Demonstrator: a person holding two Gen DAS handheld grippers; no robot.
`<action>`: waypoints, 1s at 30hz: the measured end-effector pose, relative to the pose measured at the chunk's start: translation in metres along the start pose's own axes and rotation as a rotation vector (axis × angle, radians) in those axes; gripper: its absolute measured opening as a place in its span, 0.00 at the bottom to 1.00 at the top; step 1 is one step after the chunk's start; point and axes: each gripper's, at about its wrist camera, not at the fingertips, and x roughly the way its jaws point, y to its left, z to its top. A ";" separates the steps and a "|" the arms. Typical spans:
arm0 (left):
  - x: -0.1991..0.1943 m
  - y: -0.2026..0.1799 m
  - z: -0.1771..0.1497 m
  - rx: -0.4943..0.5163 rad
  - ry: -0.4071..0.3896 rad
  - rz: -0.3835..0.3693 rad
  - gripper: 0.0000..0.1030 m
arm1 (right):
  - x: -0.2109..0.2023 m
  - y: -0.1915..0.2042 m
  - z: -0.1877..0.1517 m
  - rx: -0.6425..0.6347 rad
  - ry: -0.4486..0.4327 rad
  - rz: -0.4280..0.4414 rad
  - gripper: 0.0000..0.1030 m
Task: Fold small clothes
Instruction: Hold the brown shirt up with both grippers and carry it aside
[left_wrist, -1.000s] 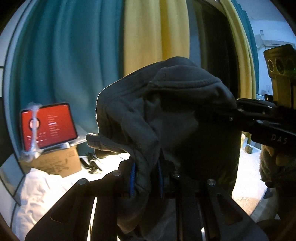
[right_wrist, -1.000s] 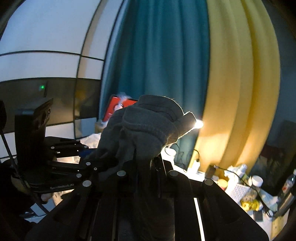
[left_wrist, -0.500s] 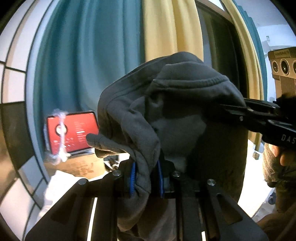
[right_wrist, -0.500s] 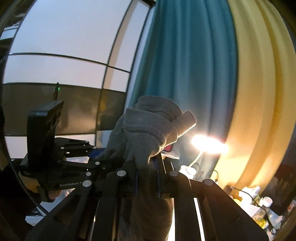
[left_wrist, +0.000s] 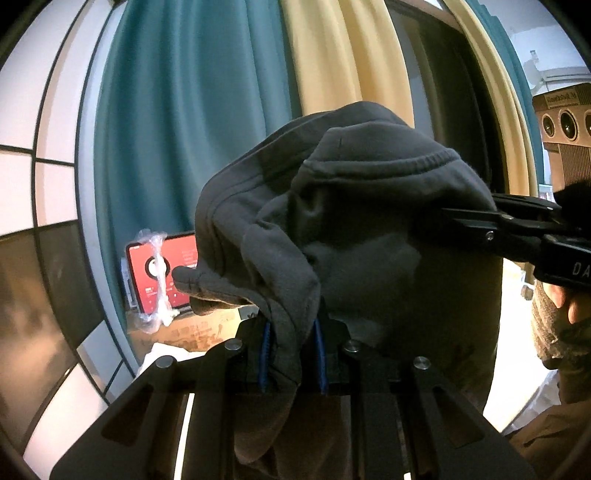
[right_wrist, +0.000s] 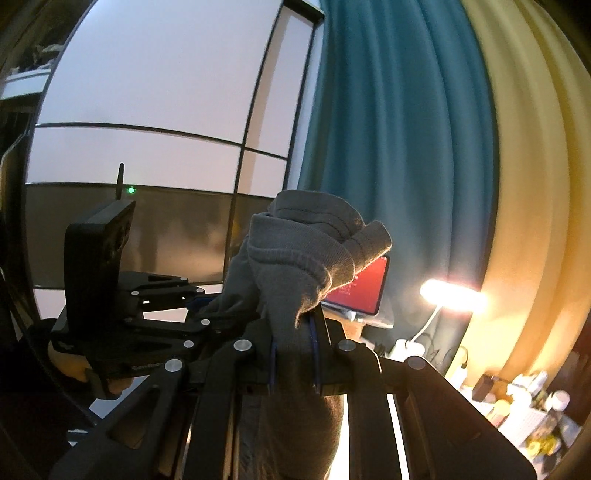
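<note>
Garment: one dark grey garment (left_wrist: 354, 221), held up in the air in front of the curtains, bunched and draped over both grippers.
Left gripper (left_wrist: 291, 354): its two fingers are clamped on a fold of the garment, blue edges showing at either side of the cloth.
Right gripper (right_wrist: 293, 360): its two fingers pinch a ribbed grey hem of the garment (right_wrist: 303, 258); in the left wrist view it reaches in from the garment's right and grips the fabric there.
Curtains: one teal curtain (left_wrist: 192, 122) and one pale yellow curtain (left_wrist: 343, 55) hang behind the garment.
Tablet: one red-lit tablet (left_wrist: 162, 269), low and left of the garment, standing on one cardboard box (left_wrist: 192, 332).
Lamp: one glowing lamp (right_wrist: 452, 297), right of the garment.
</note>
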 end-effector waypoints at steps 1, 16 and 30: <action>0.003 0.000 -0.002 -0.004 0.011 -0.003 0.17 | 0.002 -0.001 -0.002 0.010 0.007 0.002 0.15; 0.063 -0.010 -0.016 -0.027 0.158 -0.059 0.17 | 0.045 -0.029 -0.045 0.049 0.147 -0.084 0.15; 0.124 -0.018 -0.027 -0.029 0.252 -0.100 0.17 | 0.077 -0.075 -0.079 0.142 0.226 -0.118 0.15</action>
